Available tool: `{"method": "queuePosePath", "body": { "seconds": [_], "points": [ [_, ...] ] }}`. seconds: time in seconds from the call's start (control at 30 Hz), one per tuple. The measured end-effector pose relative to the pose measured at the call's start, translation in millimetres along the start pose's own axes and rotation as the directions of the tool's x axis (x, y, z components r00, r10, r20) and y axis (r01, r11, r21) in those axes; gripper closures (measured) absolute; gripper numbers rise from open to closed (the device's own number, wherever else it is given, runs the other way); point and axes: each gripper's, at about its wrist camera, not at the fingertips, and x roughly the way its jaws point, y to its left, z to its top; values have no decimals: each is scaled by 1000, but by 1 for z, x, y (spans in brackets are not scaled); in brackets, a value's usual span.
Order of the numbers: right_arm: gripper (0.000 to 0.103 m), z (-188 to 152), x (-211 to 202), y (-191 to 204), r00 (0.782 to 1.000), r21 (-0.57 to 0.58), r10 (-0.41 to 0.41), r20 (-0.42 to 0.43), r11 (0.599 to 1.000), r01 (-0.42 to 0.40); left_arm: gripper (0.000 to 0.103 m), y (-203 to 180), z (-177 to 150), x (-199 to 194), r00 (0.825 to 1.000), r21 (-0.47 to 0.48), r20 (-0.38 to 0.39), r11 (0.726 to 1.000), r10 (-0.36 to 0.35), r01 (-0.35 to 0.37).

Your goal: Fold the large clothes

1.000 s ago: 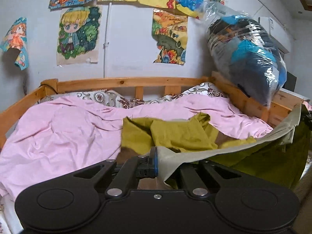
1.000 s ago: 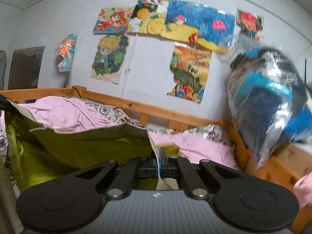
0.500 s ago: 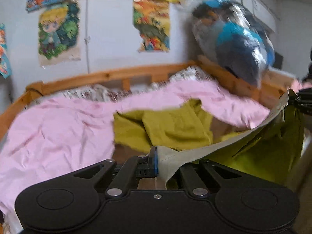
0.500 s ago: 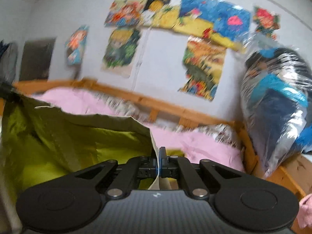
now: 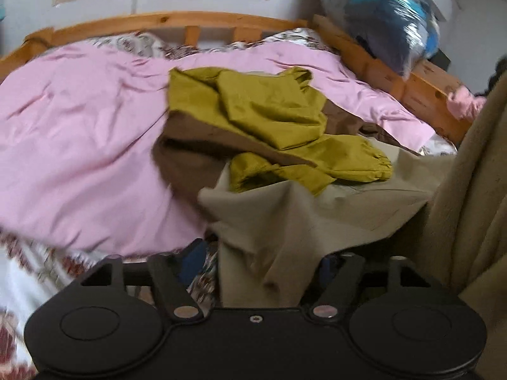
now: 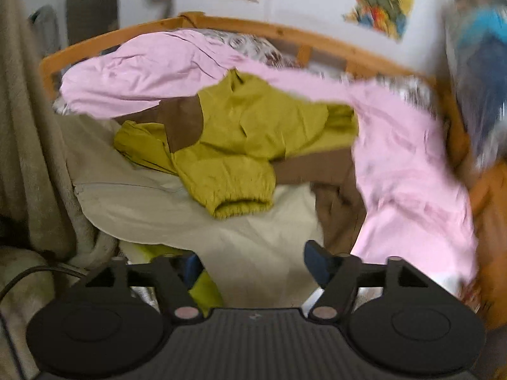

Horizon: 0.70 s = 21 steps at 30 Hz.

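A large jacket in olive-yellow (image 5: 272, 110), brown and beige lies crumpled on the pink quilt (image 5: 79, 145). Its beige panel (image 5: 285, 221) spreads toward me. My left gripper (image 5: 263, 259) has its jaws opening wide; a fold of the beige cloth hangs loose between them and no pad presses it. In the right wrist view the olive sleeve cuff (image 6: 240, 205) rests on the beige panel (image 6: 253, 240). My right gripper (image 6: 255, 264) is opening too, its blue pads (image 6: 317, 262) apart just above the beige cloth.
A wooden bed rail (image 5: 177, 20) runs round the far side and right. A clear plastic bag of clothes (image 5: 380, 15) sits on the right rail. A beige fleece cloth (image 5: 475, 190) hangs close beside the grippers, also seen as fleece (image 6: 35, 145). Patterned bedding (image 5: 41, 272) shows near the front.
Both grippers were shut on the jacket's beige edge and held it stretched up; now both have opened and tipped downward, and the jacket has dropped onto the bed.
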Motion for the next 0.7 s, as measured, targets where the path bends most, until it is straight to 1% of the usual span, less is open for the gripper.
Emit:
{"method": "queuePosePath", "body": {
  "seconds": [0.07, 0.13, 0.2, 0.23, 0.33, 0.4, 0.5, 0.6, 0.7],
  "points": [
    [20, -1, -3, -12, 998, 66, 50, -27, 997, -48, 20, 11, -4, -10, 1000, -63, 15, 998, -1, 2],
    [15, 2, -6, -20, 996, 104, 83, -45, 991, -78, 16, 20, -7, -19, 999, -123, 37, 992, -2, 7],
    [13, 5, -9, -23, 992, 131, 107, -59, 986, -99, 13, 28, -10, -23, 998, -173, 55, 985, -8, 17],
    [9, 6, -10, -25, 991, 144, 118, -70, 984, -108, 11, 31, -11, -22, 998, -197, 57, 980, -16, 27],
    [6, 10, -11, -31, 986, 195, 147, -78, 972, -129, 11, 39, -11, -17, 997, -264, 56, 962, -61, 74],
    [6, 11, -12, -36, 981, 255, 178, -74, 954, -154, 11, 43, -10, -22, 993, -295, 80, 949, -90, 110],
    [5, 13, -18, -42, 983, 304, 179, -44, 939, -158, 8, 50, -8, -34, 984, -336, 125, 928, -126, 161],
    [3, 13, -18, -46, 985, 330, 170, -41, 933, -147, 7, 55, -5, -43, 976, -352, 163, 916, -144, 194],
    [2, 13, -8, -46, 987, 344, 150, -58, 931, -122, 6, 56, -2, -30, 975, -370, 158, 906, -155, 204]
  ]
}}
